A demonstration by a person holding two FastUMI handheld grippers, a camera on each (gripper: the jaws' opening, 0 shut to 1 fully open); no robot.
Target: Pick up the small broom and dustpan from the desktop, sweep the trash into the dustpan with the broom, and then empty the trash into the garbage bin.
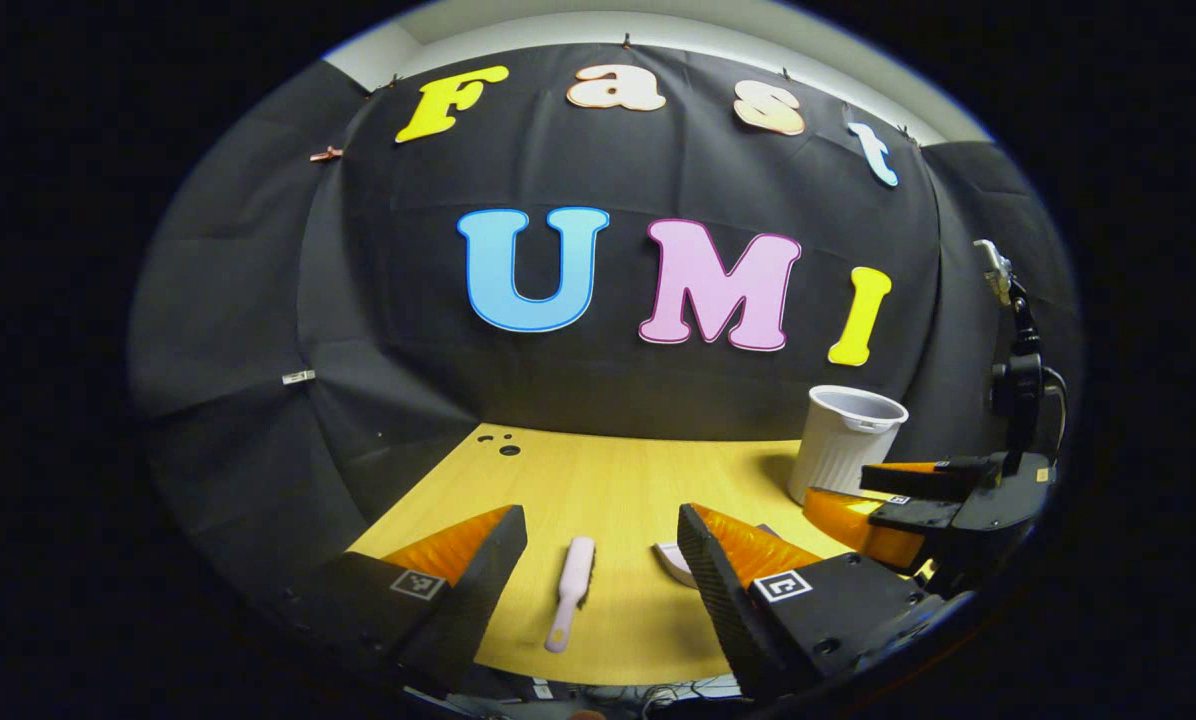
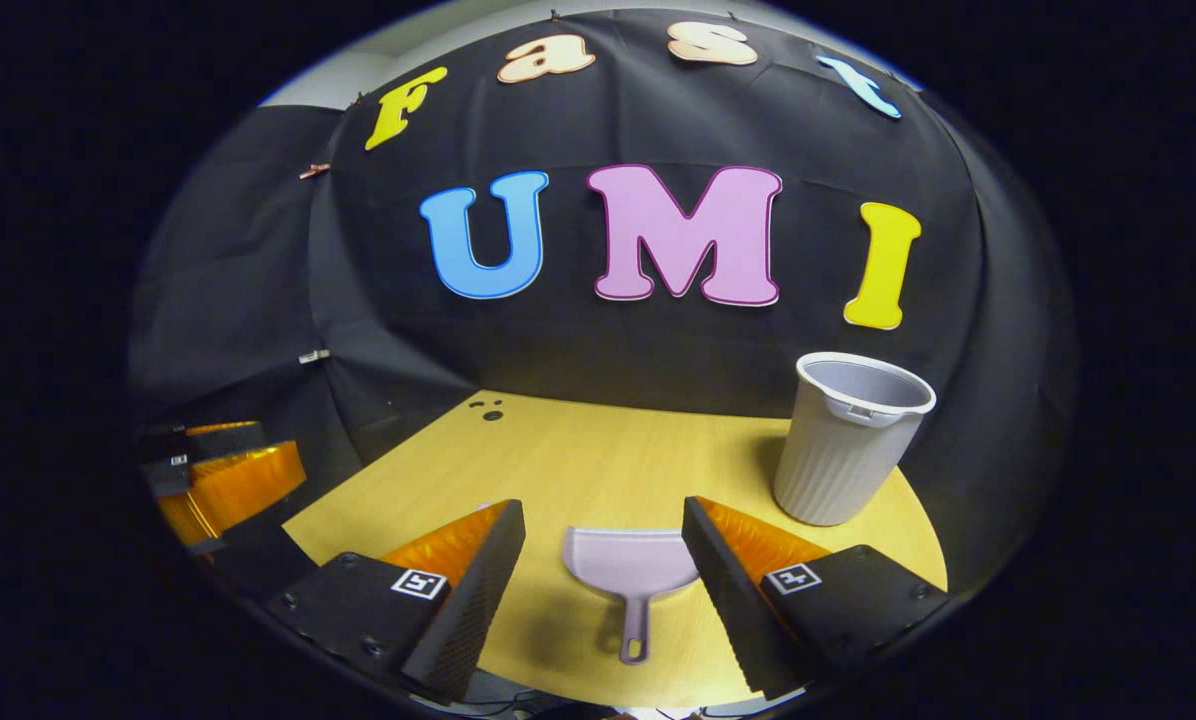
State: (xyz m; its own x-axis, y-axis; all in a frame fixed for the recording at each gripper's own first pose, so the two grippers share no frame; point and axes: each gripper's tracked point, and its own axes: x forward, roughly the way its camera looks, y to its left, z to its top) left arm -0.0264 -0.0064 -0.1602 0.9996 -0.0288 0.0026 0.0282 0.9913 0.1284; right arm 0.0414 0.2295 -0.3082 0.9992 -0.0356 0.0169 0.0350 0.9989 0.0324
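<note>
Wide apart are held both grippers — left gripper (image 1: 601, 560) above small pink plastic broom (image 1: 572, 592), right gripper (image 2: 603, 555) above pale lilac plastic dustpan (image 2: 630, 572) — nothing gripped.

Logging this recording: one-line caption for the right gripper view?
Open right gripper hovers over the dustpan lying on the wooden desktop, garbage bin standing upright beyond.
</note>
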